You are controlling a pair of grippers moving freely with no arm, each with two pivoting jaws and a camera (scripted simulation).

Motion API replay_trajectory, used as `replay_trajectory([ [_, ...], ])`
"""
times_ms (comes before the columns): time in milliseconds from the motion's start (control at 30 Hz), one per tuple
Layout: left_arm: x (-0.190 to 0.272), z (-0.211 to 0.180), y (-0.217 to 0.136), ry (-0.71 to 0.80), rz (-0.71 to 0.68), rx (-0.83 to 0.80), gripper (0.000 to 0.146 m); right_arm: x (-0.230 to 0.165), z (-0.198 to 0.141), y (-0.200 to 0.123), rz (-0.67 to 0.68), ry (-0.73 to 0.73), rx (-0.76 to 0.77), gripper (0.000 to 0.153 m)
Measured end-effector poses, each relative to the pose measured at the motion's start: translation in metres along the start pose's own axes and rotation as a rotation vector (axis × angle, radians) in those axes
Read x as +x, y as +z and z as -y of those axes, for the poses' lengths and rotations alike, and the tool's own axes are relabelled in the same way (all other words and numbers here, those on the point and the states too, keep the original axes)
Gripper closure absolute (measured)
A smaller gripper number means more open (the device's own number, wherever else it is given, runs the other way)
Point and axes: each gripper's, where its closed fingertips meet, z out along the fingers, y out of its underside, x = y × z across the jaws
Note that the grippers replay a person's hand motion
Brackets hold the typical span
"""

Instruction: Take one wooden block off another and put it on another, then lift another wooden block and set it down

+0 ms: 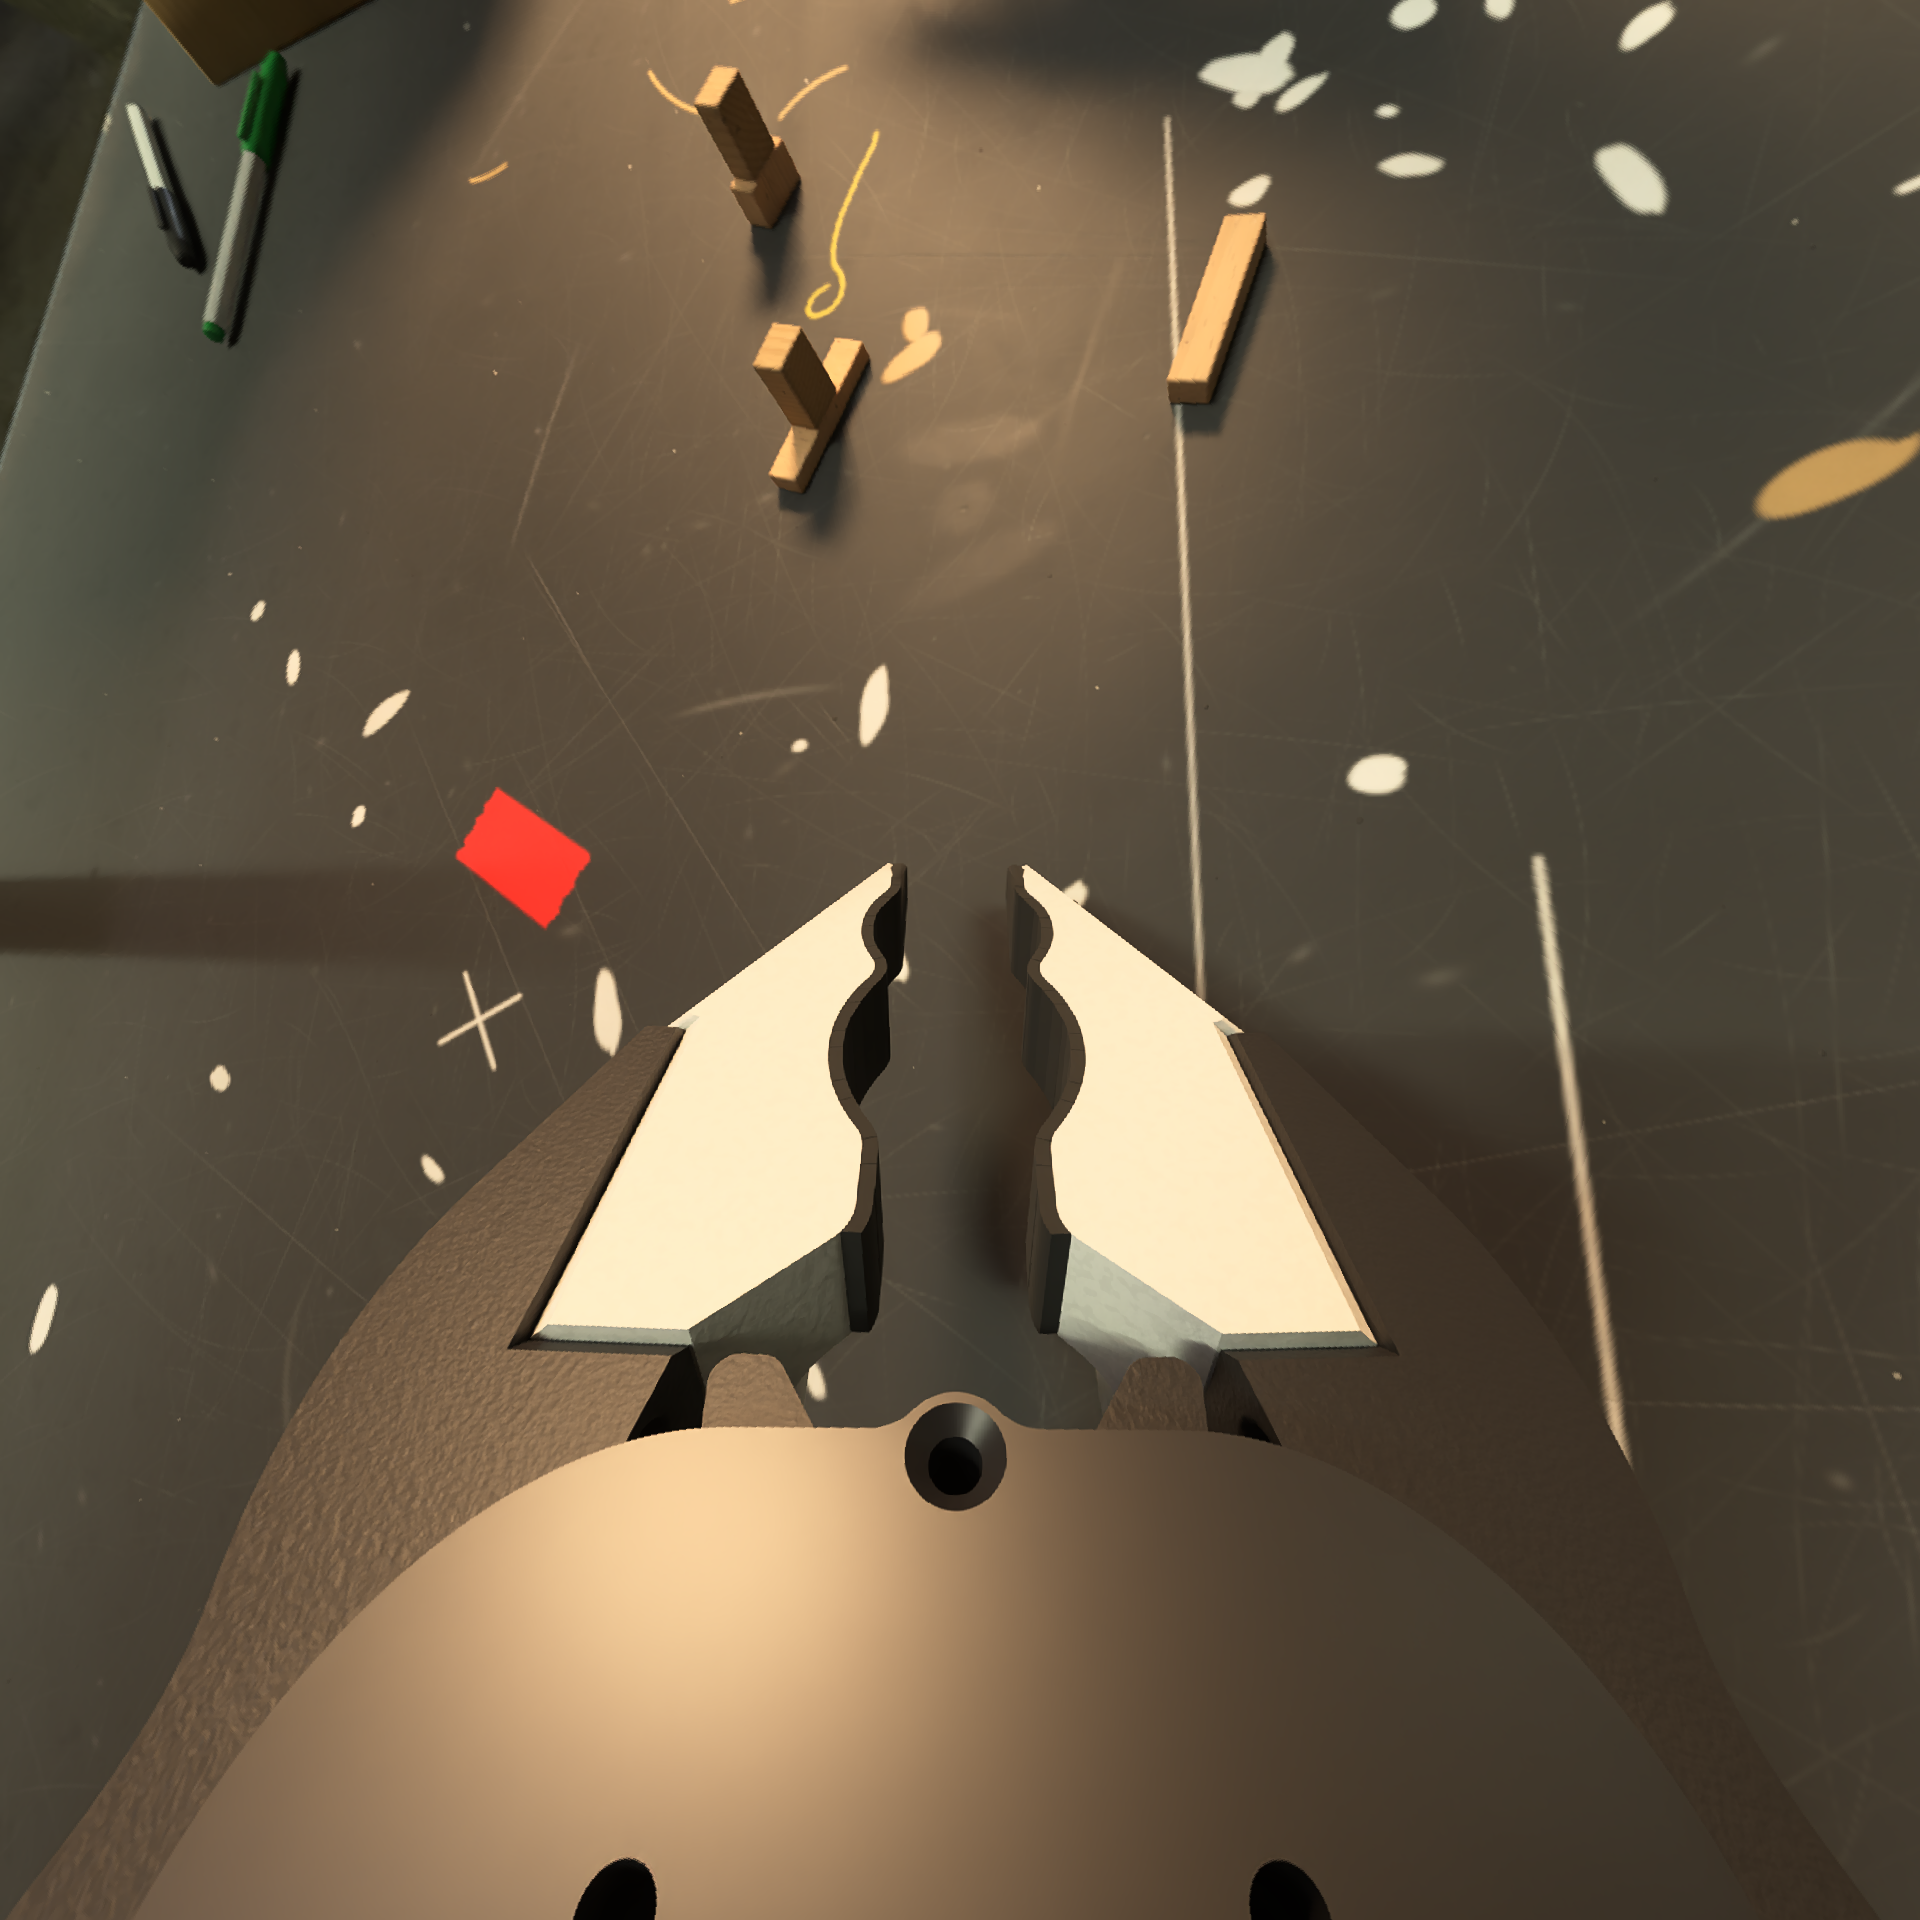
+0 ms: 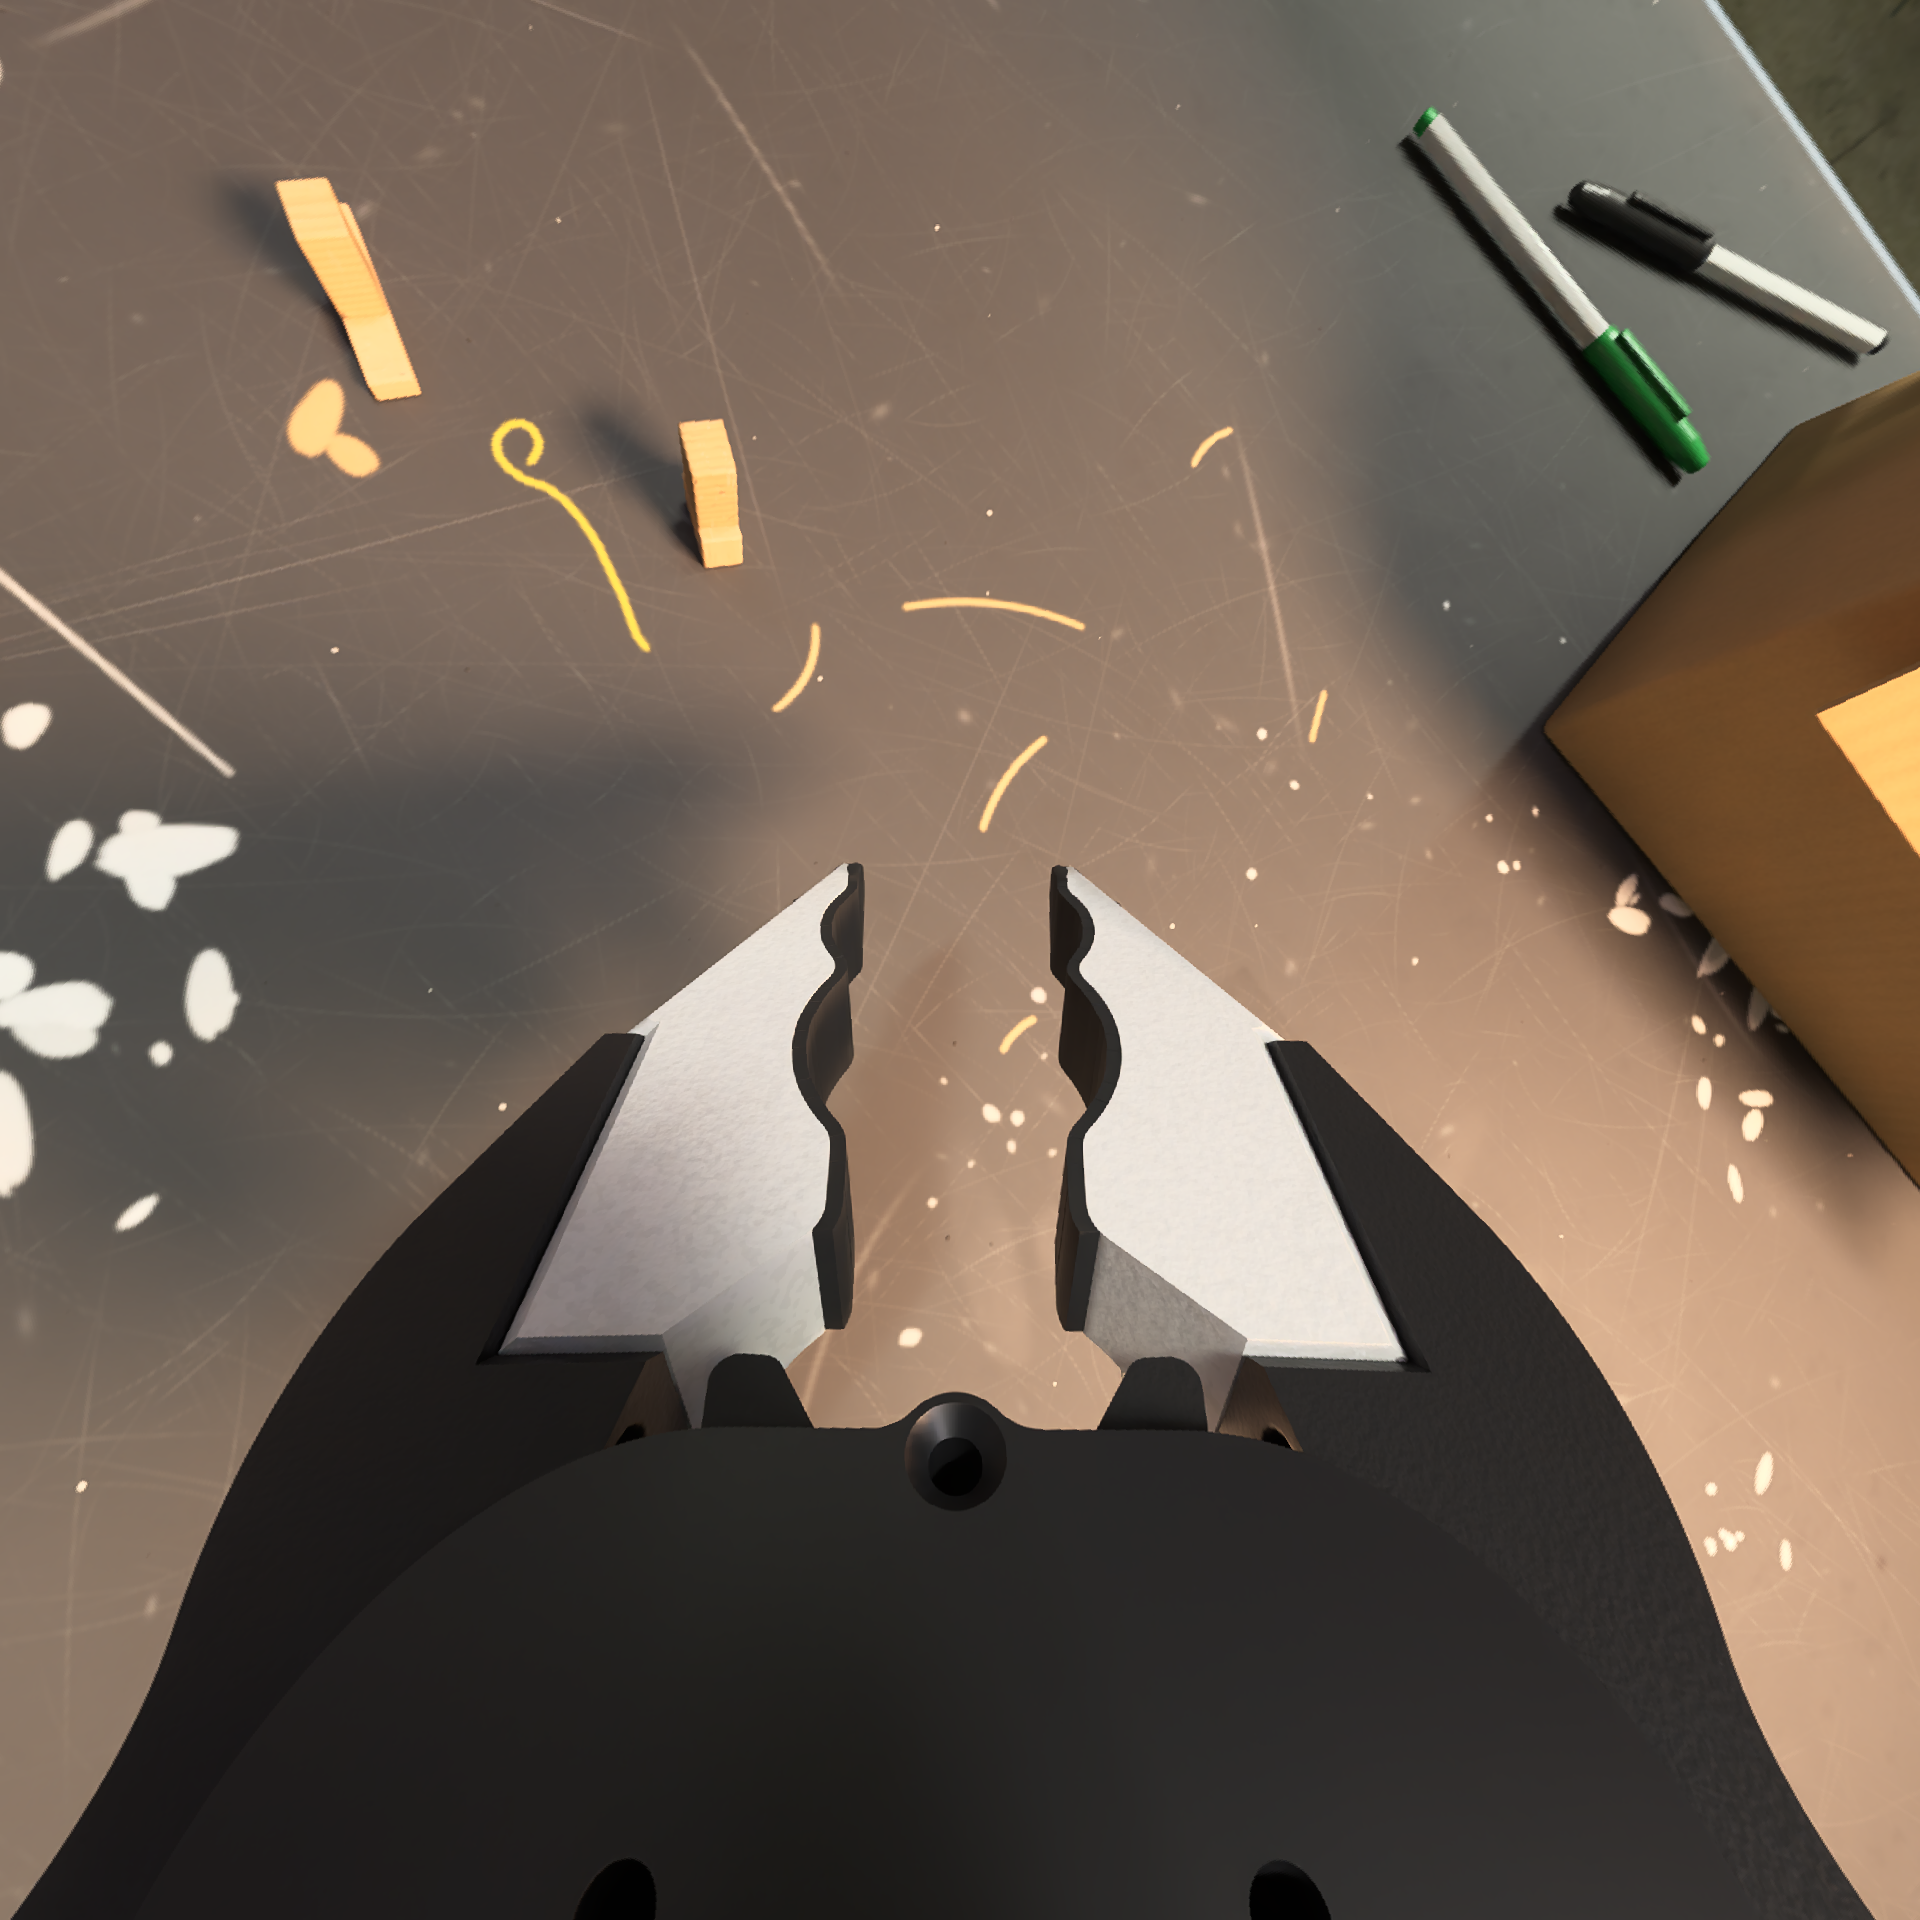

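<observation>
In the left wrist view, my left gripper (image 1: pixel 956 883) is open and empty above the dark table. Far ahead, a wooden block stands on a flat wooden block (image 1: pixel 805 400). Behind it, a second wooden block stands on a short one (image 1: pixel 743 145). A single long wooden block (image 1: pixel 1218 307) lies flat to the right. In the right wrist view, my right gripper (image 2: pixel 956 883) is open and empty. The same two stacks show far ahead on the left, one at the far left (image 2: pixel 348 286) and one nearer the middle (image 2: pixel 710 494).
A green marker (image 1: pixel 241 197) and a black marker (image 1: pixel 166 187) lie near the table's edge, and also show in the right wrist view (image 2: pixel 1558 291) (image 2: pixel 1725 265). A large wooden box (image 2: pixel 1766 779) stands at the right. A red patch (image 1: pixel 523 855) marks the table.
</observation>
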Motion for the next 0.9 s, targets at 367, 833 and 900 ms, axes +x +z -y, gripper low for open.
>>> replay_trajectory([
  [367, -0.007, 0.004, 0.003, -0.002, 0.043, 0.030, 0.129, -0.077, 0.065, 0.043, 0.231, 0.000, 0.117, 0.132],
  [833, -0.007, 0.005, 0.002, 0.002, 0.036, 0.051, 0.129, -0.090, 0.078, 0.086, 0.248, 0.047, 0.041, 0.139],
  [900, -0.007, 0.006, 0.001, 0.004, 0.040, 0.054, 0.129, -0.091, 0.079, 0.087, 0.256, 0.050, 0.044, 0.139],
])
